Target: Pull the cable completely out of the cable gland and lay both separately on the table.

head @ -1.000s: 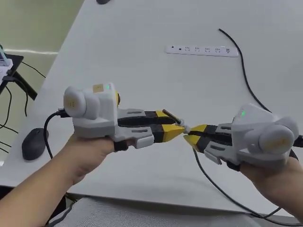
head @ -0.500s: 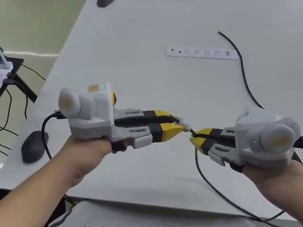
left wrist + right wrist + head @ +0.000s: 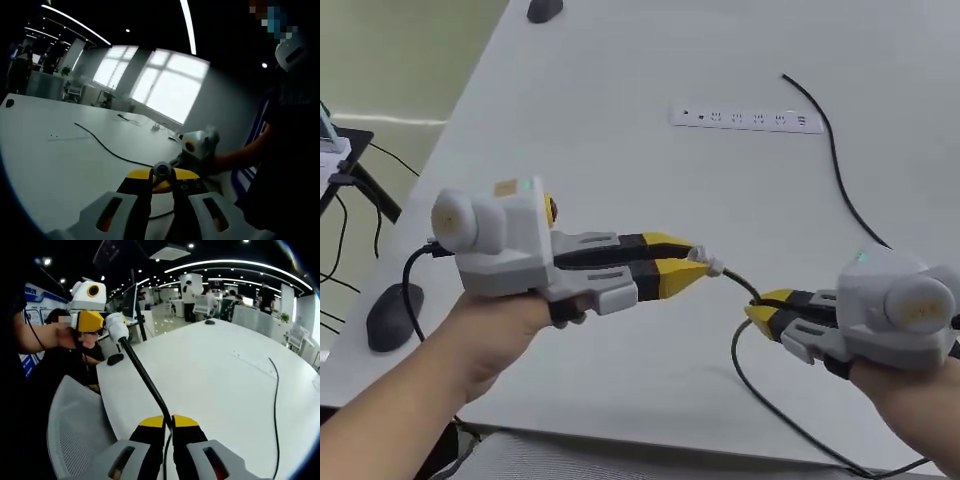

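Observation:
My left gripper (image 3: 692,266) is shut on a small white-grey cable gland (image 3: 707,264), held above the white table (image 3: 620,130). A black cable (image 3: 738,283) runs out of the gland to my right gripper (image 3: 757,308), which is shut on it a short way off. Past that grip the cable hangs down in a loop (image 3: 770,400) off the near table edge. In the left gripper view the gland (image 3: 163,170) sits between the yellow tips. In the right gripper view the cable (image 3: 145,380) stretches from my jaws to the gland (image 3: 116,326) in the other gripper (image 3: 90,320).
A white power strip (image 3: 745,118) lies at the back of the table with its black cord (image 3: 835,165) curving toward the right. A dark mouse (image 3: 544,10) sits at the far edge. Another mouse (image 3: 388,312) rests on a lower desk at left. A grey chair (image 3: 75,435) stands below.
The two grippers have drawn apart: the right one moved right and down along with the cable, and a longer stretch of cable now shows between it and the gland.

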`<state>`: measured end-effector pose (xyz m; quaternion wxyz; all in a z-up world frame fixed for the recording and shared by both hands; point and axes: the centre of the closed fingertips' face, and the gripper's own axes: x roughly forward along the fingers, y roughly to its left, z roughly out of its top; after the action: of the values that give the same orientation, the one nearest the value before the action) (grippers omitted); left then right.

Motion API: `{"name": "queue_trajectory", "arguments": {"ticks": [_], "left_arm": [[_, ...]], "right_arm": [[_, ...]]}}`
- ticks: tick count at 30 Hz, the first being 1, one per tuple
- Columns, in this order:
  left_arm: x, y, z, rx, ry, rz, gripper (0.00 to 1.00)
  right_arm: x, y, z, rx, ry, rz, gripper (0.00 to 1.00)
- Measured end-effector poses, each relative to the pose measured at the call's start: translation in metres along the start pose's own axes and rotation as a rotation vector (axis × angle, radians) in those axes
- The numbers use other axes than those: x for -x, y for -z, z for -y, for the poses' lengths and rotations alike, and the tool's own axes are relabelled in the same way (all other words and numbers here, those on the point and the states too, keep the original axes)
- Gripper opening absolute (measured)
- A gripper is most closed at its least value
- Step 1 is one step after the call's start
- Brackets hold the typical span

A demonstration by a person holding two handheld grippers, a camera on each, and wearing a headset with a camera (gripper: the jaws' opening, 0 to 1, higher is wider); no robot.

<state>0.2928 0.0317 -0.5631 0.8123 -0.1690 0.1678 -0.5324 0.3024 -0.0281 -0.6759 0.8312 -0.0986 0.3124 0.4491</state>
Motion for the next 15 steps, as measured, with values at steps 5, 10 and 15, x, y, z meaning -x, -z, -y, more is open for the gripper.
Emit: {"name": "queue_trajectory", "arguments": {"ticks": [5, 10, 15], "left_arm": [[0.0016, 0.0015, -0.0003, 0.006, 0.000, -0.003, 0.15], [0.0024, 0.0055, -0.0002, 0.012, -0.004, -0.006, 0.15], [0.0021, 0.0090, -0.0009, 0.022, -0.007, -0.005, 0.15]], "right_arm": [[0.0028, 0.0004, 0.0053, -0.032, 0.005, 0.015, 0.00], [0.0038, -0.0014, 0.0029, -0.030, 0.007, 0.018, 0.00], [0.0020, -0.0045, 0.0000, -0.026, 0.001, 0.017, 0.00]]}}
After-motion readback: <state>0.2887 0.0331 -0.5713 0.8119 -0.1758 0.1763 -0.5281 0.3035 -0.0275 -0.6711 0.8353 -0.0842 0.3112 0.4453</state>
